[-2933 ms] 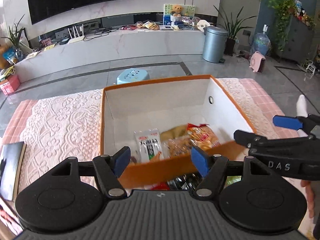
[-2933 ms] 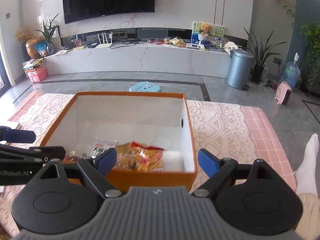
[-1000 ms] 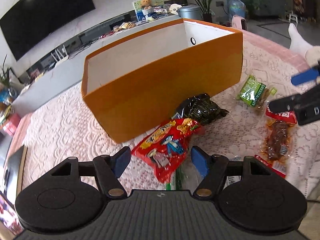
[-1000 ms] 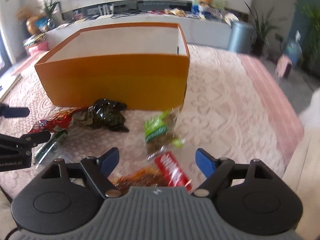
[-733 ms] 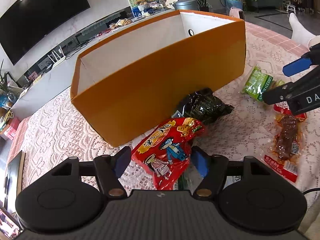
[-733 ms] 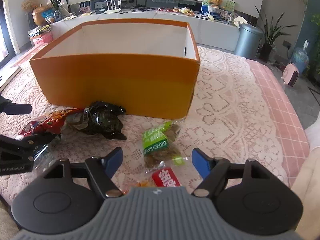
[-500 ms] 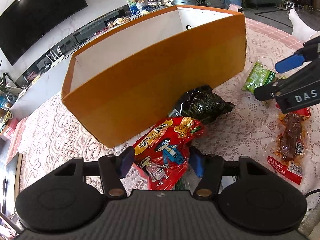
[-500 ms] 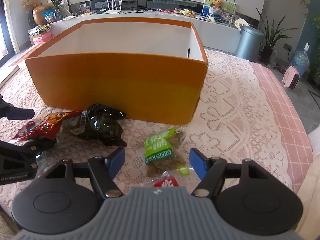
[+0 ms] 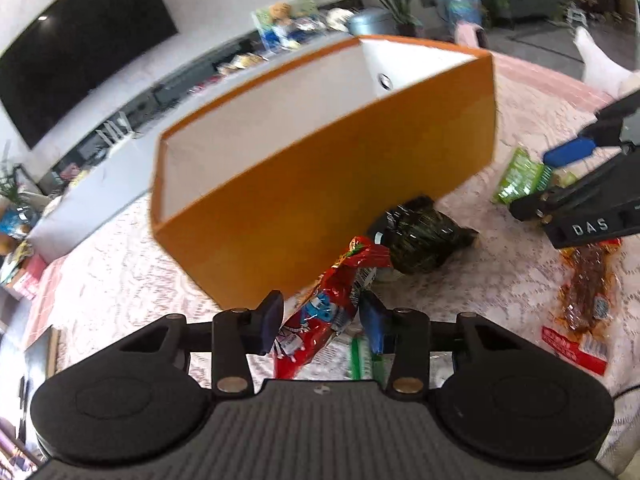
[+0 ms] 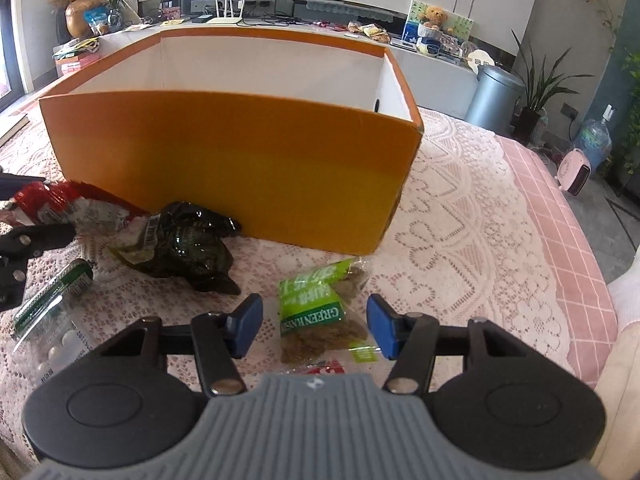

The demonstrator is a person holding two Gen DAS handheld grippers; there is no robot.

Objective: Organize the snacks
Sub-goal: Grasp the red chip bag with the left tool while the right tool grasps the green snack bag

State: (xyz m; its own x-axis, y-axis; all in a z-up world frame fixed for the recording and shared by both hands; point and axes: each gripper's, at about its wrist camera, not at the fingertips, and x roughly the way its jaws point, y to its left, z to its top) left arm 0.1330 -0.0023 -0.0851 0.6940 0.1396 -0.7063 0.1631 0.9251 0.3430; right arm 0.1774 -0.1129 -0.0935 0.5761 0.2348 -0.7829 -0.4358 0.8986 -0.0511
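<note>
Left hand-held gripper [image 9: 322, 326] closed onto red snack bag [image 9: 334, 304], long axis now upright; right [image 10: 314, 330] open, empty.

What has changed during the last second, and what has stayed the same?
The left hand-held gripper closed on the red snack bag and tipped it up off the cloth. The right hand-held gripper moved forward and narrowed around the green raisin packet, but it is not gripping yet. The orange box, the dark packet and the brown meat snack did not move.
</note>
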